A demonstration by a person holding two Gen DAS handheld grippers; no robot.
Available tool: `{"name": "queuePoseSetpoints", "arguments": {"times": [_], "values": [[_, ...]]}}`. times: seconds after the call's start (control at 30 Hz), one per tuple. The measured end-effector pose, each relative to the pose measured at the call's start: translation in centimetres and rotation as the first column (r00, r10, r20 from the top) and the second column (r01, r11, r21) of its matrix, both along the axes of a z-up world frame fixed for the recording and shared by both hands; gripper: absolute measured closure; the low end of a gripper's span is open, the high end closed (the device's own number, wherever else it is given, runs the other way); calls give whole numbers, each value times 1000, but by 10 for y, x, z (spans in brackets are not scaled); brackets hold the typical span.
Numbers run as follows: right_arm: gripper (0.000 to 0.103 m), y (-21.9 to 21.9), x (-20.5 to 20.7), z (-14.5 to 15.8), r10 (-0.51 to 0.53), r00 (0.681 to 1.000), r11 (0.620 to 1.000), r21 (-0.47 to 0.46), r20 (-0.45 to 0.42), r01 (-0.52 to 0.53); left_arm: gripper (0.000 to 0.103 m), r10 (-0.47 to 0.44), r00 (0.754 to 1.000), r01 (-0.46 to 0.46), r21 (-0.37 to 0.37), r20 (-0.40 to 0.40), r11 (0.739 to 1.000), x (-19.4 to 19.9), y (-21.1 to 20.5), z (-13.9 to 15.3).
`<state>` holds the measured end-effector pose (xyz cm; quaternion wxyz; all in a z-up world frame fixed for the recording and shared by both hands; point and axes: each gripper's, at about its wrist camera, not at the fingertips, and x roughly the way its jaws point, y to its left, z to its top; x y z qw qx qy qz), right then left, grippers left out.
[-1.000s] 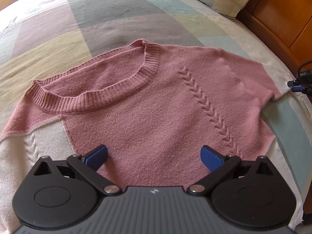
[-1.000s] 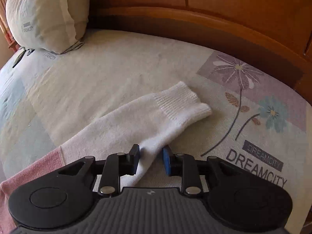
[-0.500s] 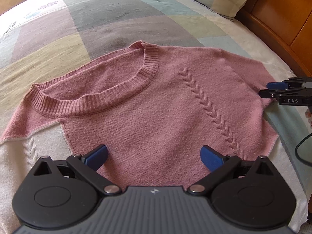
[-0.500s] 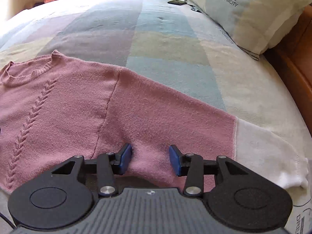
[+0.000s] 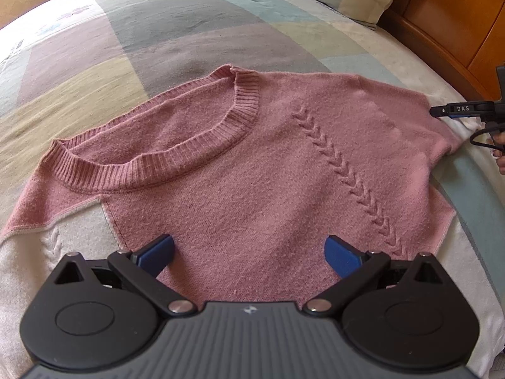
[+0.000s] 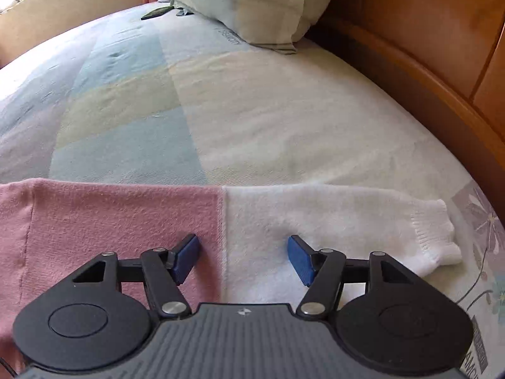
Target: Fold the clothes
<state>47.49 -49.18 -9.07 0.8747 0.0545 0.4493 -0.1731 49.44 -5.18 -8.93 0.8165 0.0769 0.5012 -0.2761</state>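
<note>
A pink knitted sweater (image 5: 252, 164) with a ribbed round neck and white sleeves lies flat on the bed. My left gripper (image 5: 249, 254) hovers open over its chest, nothing between the blue pads. In the right wrist view the sweater's sleeve (image 6: 331, 218) stretches to the right, pink (image 6: 110, 214) up to a seam, then white to a ribbed cuff (image 6: 435, 237). My right gripper (image 6: 243, 257) hangs just over that seam, its jaws opening, the pads not pressing on the cloth. The right gripper's tip (image 5: 457, 109) also shows at the far right edge of the left wrist view.
The bed wears a pastel patchwork cover (image 6: 126, 101) with a flower print (image 6: 486, 221) at the right. A pillow (image 6: 252, 3) leans by the wooden headboard (image 6: 426, 47). A dark flat item (image 6: 156, 12) lies near the pillow. A hand (image 5: 500, 154) shows at the right edge.
My right gripper swung from the white cuff over the pink shoulder and back to the sleeve seam, its jaws widening throughout. The left gripper stayed still and open.
</note>
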Motion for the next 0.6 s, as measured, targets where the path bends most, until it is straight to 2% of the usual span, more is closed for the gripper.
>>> {"name": "queuePoseSetpoints", "arguments": {"times": [0.03, 0.1, 0.17, 0.27, 0.37, 0.47, 0.6], "values": [[29, -6, 1, 1, -15, 1000, 1000, 3, -6, 15, 2, -4, 1000, 4, -1, 0, 1000, 0, 1, 1], [28, -16, 5, 3, -46, 999, 999, 16, -22, 47, 2, 8, 1000, -8, -6, 4, 1000, 0, 4, 4], [28, -9, 11, 11, -52, 997, 997, 54, -58, 55, 2, 28, 1000, -28, -16, 6, 999, 0, 7, 7], [27, 27, 16, 30, 52, 998, 989, 140, -23, -49, 2, 56, 998, -56, -33, 6, 998, 0, 11, 11], [23, 84, 26, 48, 199, 979, 963, 181, 31, -202, 2, 74, 997, -74, -36, 10, 997, -4, 17, 13], [18, 141, 36, 56, 350, 934, 917, 178, 70, -357, 2, 103, 995, -103, -35, 7, 994, -15, 29, 12], [15, 223, 48, 48, 579, 814, 809, 98, 43, -580, 2, 134, 991, -135, -42, -16, 990, -31, 46, 4]]}}
